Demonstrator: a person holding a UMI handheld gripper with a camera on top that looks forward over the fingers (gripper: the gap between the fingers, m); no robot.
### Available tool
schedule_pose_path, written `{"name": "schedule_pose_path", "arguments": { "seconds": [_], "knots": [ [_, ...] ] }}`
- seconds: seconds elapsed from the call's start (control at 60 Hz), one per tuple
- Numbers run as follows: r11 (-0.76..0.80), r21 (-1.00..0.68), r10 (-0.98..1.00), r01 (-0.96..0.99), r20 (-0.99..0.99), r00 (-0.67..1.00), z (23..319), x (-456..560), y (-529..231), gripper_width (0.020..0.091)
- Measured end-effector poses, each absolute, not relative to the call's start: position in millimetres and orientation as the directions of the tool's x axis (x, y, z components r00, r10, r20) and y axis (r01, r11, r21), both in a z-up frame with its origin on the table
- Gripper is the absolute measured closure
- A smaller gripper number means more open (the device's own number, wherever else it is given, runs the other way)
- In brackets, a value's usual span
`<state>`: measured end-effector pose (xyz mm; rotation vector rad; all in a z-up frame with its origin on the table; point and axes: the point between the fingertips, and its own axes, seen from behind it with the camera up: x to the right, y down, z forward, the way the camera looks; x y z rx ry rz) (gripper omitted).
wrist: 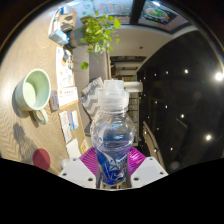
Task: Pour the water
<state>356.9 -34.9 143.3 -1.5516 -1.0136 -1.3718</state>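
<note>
One bottle (111, 135), cap on, sits clamped between the tongs (112, 168), lifted ahead of them. The green cup (33, 92) waits on the bench (30, 55), well off to the left. Judging by this, the cap must come off first, then carry level and tip slowly over the cup.

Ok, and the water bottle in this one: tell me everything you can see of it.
The bottle is clear plastic with a ribbed, bulging body, a white screw cap still on, and a blue label low on it. Water appears to fill most of it. It stands upright between the fingers of the gripper, whose magenta pads press against its lower sides. Its base is hidden behind the fingers, so whether it rests on anything is unclear.
</note>
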Motion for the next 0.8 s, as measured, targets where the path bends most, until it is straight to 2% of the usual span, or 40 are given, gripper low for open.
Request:
{"name": "schedule_pose_path", "arguments": {
  "seconds": [0.217, 0.317, 0.383, 0.45, 0.467, 0.617, 0.717, 0.733, 0.8],
  "knots": [
    [-0.213, 0.429, 0.167, 0.878, 0.901, -0.4, 109.9, 319.4, -10.2, 0.0766],
    [-0.184, 0.585, 0.211, 0.79, 0.808, -0.55, 92.7, 315.0, -3.0, 0.0766],
    [-0.155, 0.625, 0.217, 0.765, 0.777, -0.591, 87.5, 315.5, 9.1, 0.0767],
    [-0.154, 0.626, 0.239, 0.765, 0.775, -0.586, 70.0, 300.9, 5.8, 0.0766],
    [-0.141, 0.611, 0.238, 0.779, 0.785, -0.572, 80.5, 314.4, 6.5, 0.0767],
    [-0.166, 0.48, 0.252, 0.862, 0.865, -0.433, 84.8, 315.2, 2.2, 0.0763],
    [-0.221, 0.251, 0.274, 0.942, 0.943, -0.187, 97.2, 317.8, -7.2, 0.0761],
    [-0.226, 0.199, 0.269, 0.953, 0.954, -0.135, 91.9, 320.9, -9.5, 0.0761],
    [-0.27, -0.008, 0.236, 0.963, 0.969, 0.075, 118.2, 321.1, -12.2, 0.0759]
  ]
}}
